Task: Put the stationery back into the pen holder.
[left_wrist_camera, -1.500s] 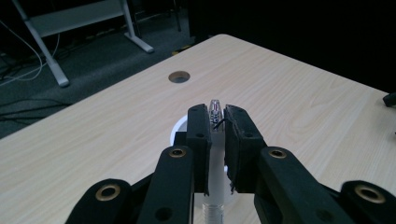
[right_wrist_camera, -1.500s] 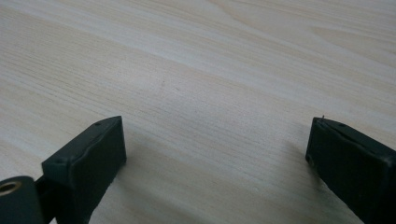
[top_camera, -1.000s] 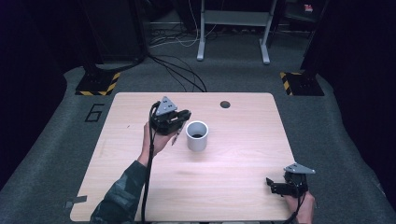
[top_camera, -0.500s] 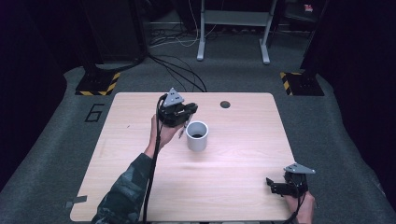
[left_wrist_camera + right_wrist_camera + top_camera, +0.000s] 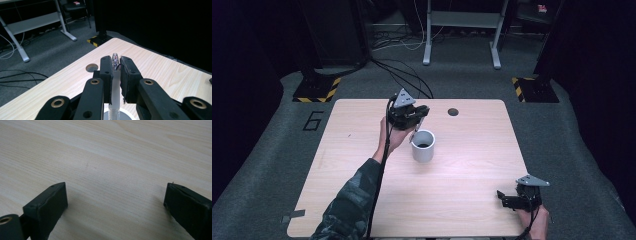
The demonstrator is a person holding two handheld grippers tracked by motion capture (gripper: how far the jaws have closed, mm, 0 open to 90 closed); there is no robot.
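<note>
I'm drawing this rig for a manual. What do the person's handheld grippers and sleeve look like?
Both the left gripper and right gripper are black with a grey three-cornered plate on top, brass-ringed pivots and flat black jaws. A black cable trails from the left one along a camouflage-patterned sleeve.

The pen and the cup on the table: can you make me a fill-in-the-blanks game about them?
1. The left gripper is shut on a ____.
2. The cup stands on a wooden ____.
3. The jaws of the right gripper are wide ____.
4. The pen is held just above the ____.

Missing words: pen, table, open, cup.
</note>
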